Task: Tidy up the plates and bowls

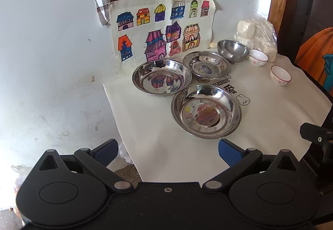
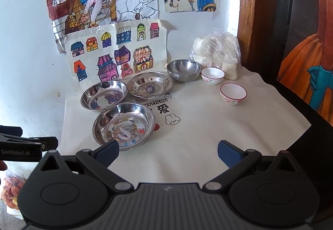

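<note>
Three shiny metal plates sitting close together on the white cloth: nearest plate at 11 o'clock from the right gripper, second plate just behind it at 10, third plate at 12. Farther back, resting at 1 o'clock, a steel bowl, then two small white bowls, one beside it and one nearer. Hanging above the cloth, both the right gripper and the left gripper, jaws wide open, holding nothing.

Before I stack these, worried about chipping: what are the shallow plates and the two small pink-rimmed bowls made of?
The three shallow plates look like polished stainless steel, mirroring the drawings. The small bowls look like glazed ceramic: white, glossy, floral print, so probably chippable.
</note>
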`<state>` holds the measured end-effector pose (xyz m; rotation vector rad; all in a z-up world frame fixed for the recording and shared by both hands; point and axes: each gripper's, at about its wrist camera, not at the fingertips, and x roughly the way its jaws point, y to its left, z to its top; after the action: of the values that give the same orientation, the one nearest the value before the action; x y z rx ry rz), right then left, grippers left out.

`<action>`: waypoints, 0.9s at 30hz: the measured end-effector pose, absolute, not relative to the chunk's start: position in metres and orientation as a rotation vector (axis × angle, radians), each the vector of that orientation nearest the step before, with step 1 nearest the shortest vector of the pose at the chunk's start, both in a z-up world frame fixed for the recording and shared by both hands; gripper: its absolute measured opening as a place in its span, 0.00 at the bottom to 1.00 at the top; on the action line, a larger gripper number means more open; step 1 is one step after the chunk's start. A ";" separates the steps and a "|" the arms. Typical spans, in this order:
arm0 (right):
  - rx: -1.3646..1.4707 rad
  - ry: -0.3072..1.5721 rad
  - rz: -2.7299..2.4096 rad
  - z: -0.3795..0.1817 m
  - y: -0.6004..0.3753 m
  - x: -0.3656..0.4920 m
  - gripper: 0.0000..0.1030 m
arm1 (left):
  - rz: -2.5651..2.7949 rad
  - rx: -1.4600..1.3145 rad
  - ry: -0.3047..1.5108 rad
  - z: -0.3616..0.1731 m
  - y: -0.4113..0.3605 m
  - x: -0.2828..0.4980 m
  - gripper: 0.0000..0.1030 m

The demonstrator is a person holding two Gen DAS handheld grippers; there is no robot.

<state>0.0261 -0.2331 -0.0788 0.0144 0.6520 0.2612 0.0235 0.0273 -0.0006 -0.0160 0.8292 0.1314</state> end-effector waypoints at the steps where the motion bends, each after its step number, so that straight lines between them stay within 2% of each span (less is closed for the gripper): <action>1: 0.014 0.657 0.268 -0.080 -0.232 0.027 1.00 | 0.136 -0.015 0.834 0.000 0.028 0.024 0.99; 15: -0.026 0.757 0.376 -0.097 -0.220 0.067 1.00 | 0.240 -0.102 1.015 -0.026 0.039 0.050 0.99; 27: -0.136 0.834 0.517 -0.122 -0.217 0.156 1.00 | 0.376 -0.253 1.085 -0.052 0.040 0.121 0.99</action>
<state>0.1557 -0.2172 -0.1217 -0.1363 0.8344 0.5170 0.1209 0.0401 -0.0519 -0.2535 1.0847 0.3762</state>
